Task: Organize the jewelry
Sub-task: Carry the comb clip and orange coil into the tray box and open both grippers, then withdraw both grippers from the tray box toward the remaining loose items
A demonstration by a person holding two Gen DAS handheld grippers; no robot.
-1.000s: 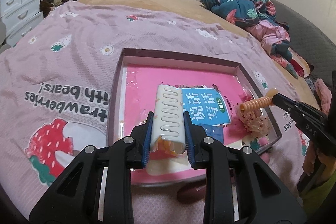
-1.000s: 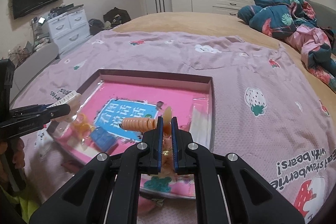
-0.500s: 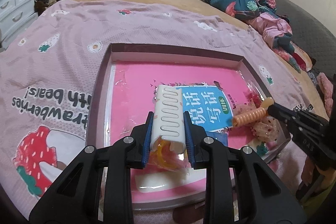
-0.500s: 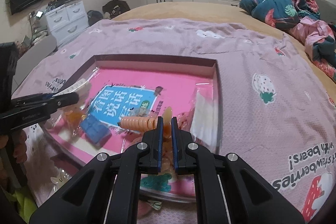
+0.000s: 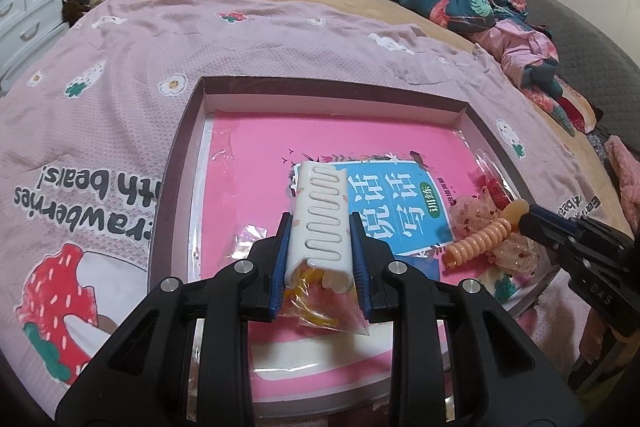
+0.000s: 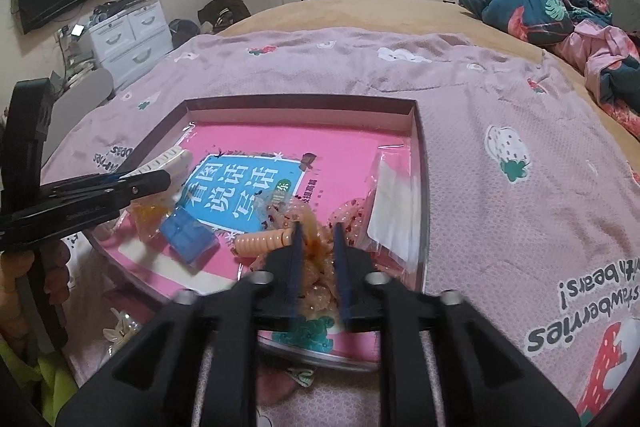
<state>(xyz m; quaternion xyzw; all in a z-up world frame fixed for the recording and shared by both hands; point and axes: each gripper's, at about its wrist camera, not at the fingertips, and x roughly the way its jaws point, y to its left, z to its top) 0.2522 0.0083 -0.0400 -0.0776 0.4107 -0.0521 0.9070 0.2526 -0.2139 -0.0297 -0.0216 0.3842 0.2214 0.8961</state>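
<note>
Dropped coil tie (image 6: 262, 241) lies in tray (image 6: 418, 131) — right tool (image 6: 316, 233) just parted; left tool (image 5: 320, 251) grips clip (image 5: 322, 223).

Tray (image 6: 416, 155) near edge hidden behind grippers, small bagged items (image 5: 320, 303) under white clip (image 5: 320, 223) unclear, right jaws blurred.

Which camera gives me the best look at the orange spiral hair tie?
The left wrist view: the orange spiral hair tie lies unobstructed, coils and end knob visible. In the right wrist view it is partly hidden behind the right hand-held gripper.

dim warm indoor light, fisheye-bent edges, slight blur.
</note>
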